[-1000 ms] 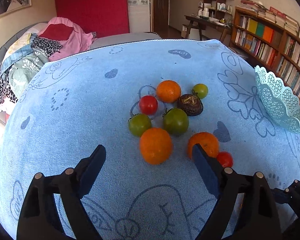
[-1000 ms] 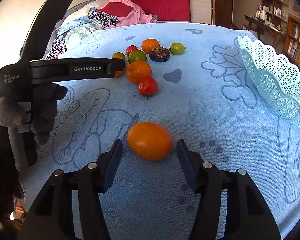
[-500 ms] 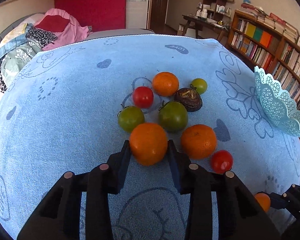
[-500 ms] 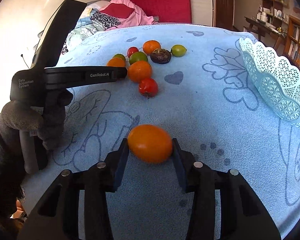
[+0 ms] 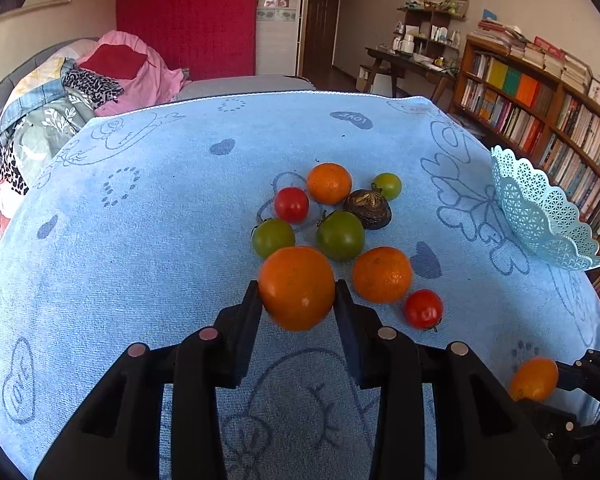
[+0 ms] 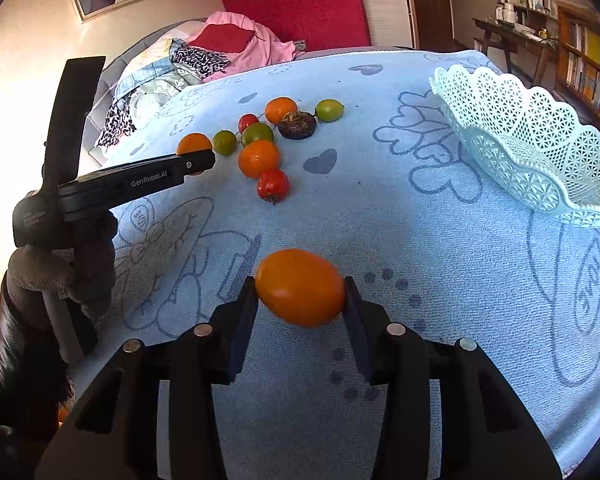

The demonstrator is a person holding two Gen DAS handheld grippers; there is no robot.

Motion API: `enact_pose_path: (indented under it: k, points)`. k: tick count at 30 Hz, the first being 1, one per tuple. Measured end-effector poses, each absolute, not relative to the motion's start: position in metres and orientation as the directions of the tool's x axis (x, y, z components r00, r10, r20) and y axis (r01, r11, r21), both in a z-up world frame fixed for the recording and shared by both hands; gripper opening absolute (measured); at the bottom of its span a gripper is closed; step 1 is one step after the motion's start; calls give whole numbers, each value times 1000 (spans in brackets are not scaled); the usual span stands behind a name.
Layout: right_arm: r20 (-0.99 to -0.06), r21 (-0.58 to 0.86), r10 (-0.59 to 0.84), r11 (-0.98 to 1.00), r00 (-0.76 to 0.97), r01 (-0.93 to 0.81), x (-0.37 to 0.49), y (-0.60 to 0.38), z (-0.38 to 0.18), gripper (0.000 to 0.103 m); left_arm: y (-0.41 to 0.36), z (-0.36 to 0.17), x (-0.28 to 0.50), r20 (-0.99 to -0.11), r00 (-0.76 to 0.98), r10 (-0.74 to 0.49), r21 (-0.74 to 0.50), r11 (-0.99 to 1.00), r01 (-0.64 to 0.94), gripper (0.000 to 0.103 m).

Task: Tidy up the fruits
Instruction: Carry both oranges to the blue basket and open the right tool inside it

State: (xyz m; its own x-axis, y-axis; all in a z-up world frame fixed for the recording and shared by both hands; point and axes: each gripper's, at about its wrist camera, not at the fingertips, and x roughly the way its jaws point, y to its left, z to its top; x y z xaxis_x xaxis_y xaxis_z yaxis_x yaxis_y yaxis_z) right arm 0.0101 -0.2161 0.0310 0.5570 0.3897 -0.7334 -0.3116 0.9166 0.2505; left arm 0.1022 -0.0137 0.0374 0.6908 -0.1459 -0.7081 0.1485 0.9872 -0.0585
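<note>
the left gripper has its jaws narrowed onto an orange, both pads pressing its sides. the right gripper grips an oval yellow-orange fruit the same way, one pad at each end. both fruits look raised a little off the blue towel, though the gap beneath them is hard to judge.

the other fruits lie in a loose cluster on the towel, beyond the left gripper. nearest it, a second orange sits just right of the held one, with a red tomato just beside it on the near right. behind these are two green tomatoes, then a smaller red tomato, a third orange, a dark brown fruit and a small yellow-green tomato at the far right of the group.

a pale blue lattice basket stands on the right side of the towel, well apart from the cluster. nothing can be seen inside it from these angles.

in the right wrist view, a gloved hand holds the left gripper's handle at the left edge. beyond the towel a heap of clothes lies on a sofa, and a bookshelf lines the right wall.
</note>
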Motion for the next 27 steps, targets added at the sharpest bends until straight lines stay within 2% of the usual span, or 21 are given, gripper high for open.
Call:
enact_pose_path:
  k: [11, 20, 27]
  points:
    - [-641, 288, 393, 919, 660, -268, -9, -262, 76, 44, -39, 72, 80, -653, 736, -181, -41, 978, 204, 37]
    - [-582, 263, 259, 957, 771, -123, 8, -314, 96, 44, -75, 87, 78, -639, 737, -221, -22, 963, 269, 37]
    - [-610, 252, 152, 968, 778, 9, 39, -344, 80, 44, -105, 91, 87, -641, 726, -249, -8, 948, 319, 37]
